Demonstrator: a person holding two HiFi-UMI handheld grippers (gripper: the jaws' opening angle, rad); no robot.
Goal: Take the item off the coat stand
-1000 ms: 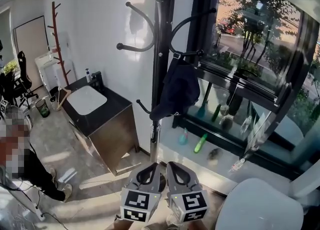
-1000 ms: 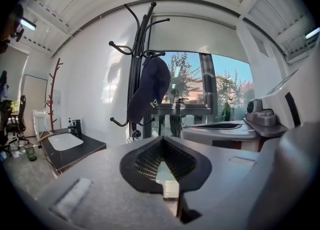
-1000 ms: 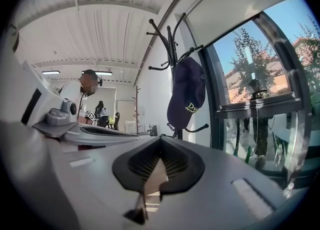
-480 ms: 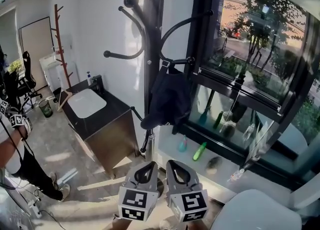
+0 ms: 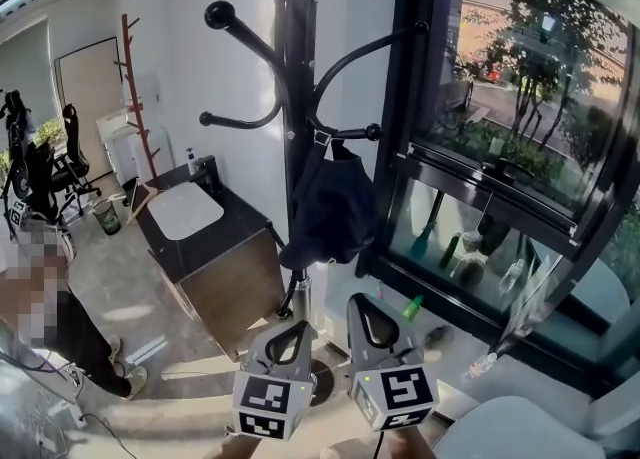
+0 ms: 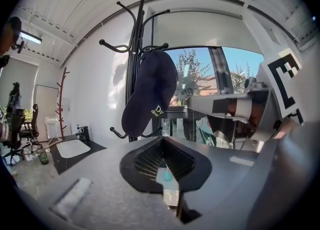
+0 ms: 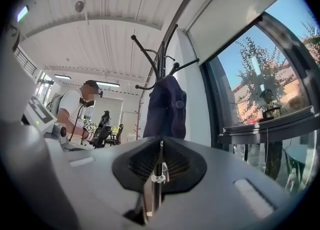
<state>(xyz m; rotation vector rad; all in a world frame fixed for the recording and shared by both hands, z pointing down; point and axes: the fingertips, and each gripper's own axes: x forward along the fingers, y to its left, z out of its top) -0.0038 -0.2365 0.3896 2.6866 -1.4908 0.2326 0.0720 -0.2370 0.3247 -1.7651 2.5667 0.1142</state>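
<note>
A dark navy cap (image 5: 330, 209) hangs from a side hook of the black coat stand (image 5: 295, 97), by the window. Both grippers are held low, below the cap and apart from it. My left gripper (image 5: 290, 332) is shut with nothing in it, and my right gripper (image 5: 368, 305) beside it is shut and empty too. In the left gripper view the cap (image 6: 150, 91) hangs ahead of the closed left gripper (image 6: 162, 146), brim down, on the coat stand (image 6: 136, 43). The right gripper view shows the cap (image 7: 167, 106) straight ahead, beyond the closed right gripper (image 7: 161, 141).
A black cabinet with a white sink top (image 5: 190, 215) stands left of the stand. Behind the stand is the dark-framed window (image 5: 510, 147), with bottles (image 5: 410, 307) on the ledge. A person (image 5: 45, 312) stands at far left; a wooden coat stand (image 5: 140, 107) is at the back wall.
The head view has swung so the stand and cap sit nearer. My right gripper has moved a little forward and right. Both stay shut.
</note>
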